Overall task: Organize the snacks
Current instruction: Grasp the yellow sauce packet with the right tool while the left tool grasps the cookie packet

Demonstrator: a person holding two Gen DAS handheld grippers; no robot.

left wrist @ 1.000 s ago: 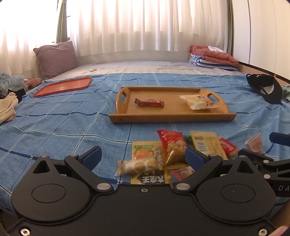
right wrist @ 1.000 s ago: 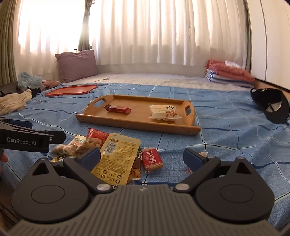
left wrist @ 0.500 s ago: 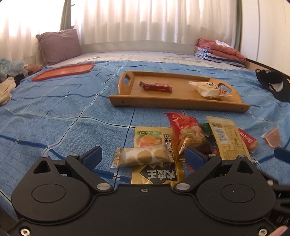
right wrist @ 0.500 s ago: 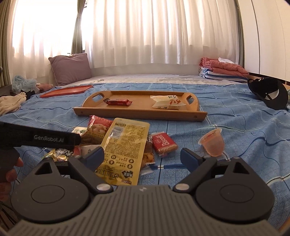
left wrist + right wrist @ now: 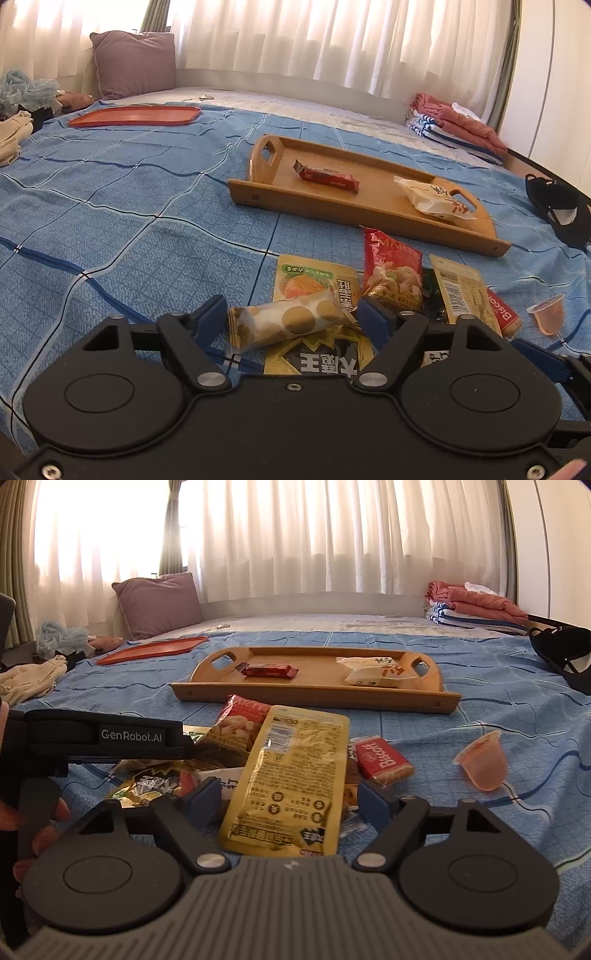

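The left gripper (image 5: 291, 314) is hovering with jaws spread either side of a biscuit packet (image 5: 288, 323) lying on the snack pile on the bed (image 5: 110, 229). The right gripper (image 5: 290, 799) is holding its jaws spread around a yellow pouch (image 5: 295, 775). Beyond both sits the wooden tray (image 5: 314, 694), carrying a red bar (image 5: 271, 671) and a white packet (image 5: 376, 672).

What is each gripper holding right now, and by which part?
Nothing is held. The left gripper is open around the biscuit packet, which lies between its fingers unpinched. The right gripper is open over the yellow packet.
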